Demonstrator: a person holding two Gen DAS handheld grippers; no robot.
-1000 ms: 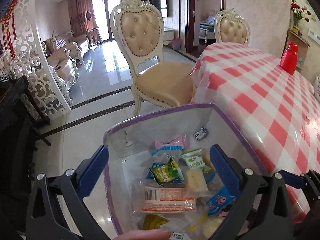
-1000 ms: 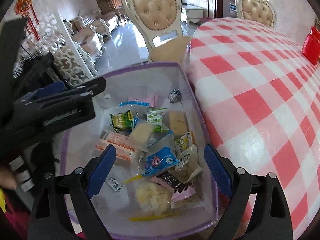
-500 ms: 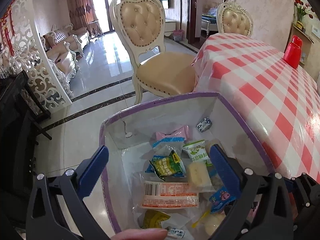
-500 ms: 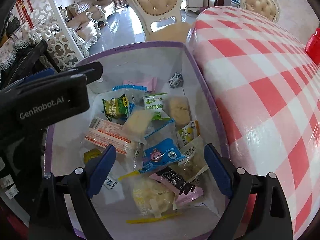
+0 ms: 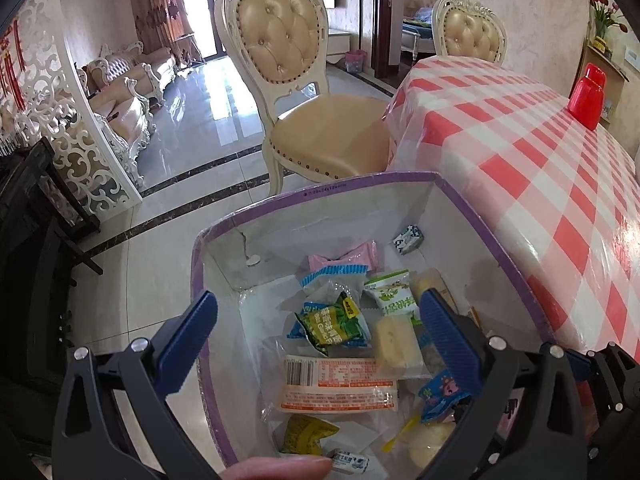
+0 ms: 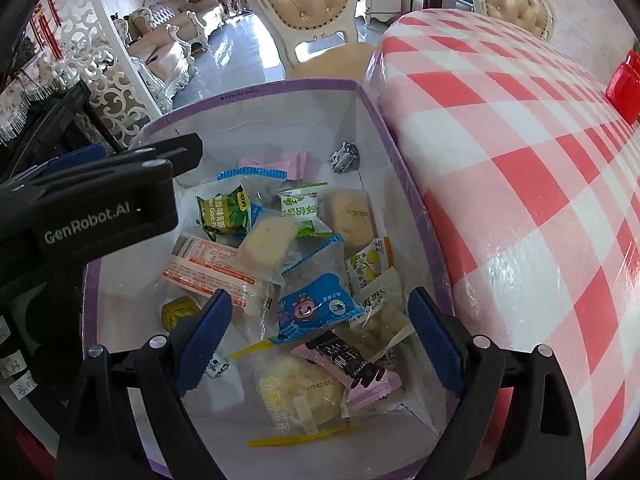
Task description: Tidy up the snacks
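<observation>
A white box with a purple rim (image 5: pixel 320 190) (image 6: pixel 280 86) stands beside the table and holds several wrapped snacks: a green packet (image 5: pixel 332 322) (image 6: pixel 224 214), an orange-and-white bar (image 5: pixel 340 384) (image 6: pixel 208 268), a blue cartoon packet (image 6: pixel 316 308), a pink-and-black packet (image 6: pixel 352 368). My left gripper (image 5: pixel 320 332) is open and empty above the box's left part. My right gripper (image 6: pixel 316 340) is open and empty above the near snacks. The left gripper's body (image 6: pixel 88 216) shows at the left of the right wrist view.
A table with a red-and-white checked cloth (image 5: pixel 540 152) (image 6: pixel 520 160) lies right of the box, with a red container (image 5: pixel 586 96) on it. A cream padded chair (image 5: pixel 304 92) stands beyond the box. A fingertip (image 5: pixel 276 468) shows at the bottom edge.
Both grippers have moved lower and closer over the box, so the snacks look larger. Both stay open and empty.
</observation>
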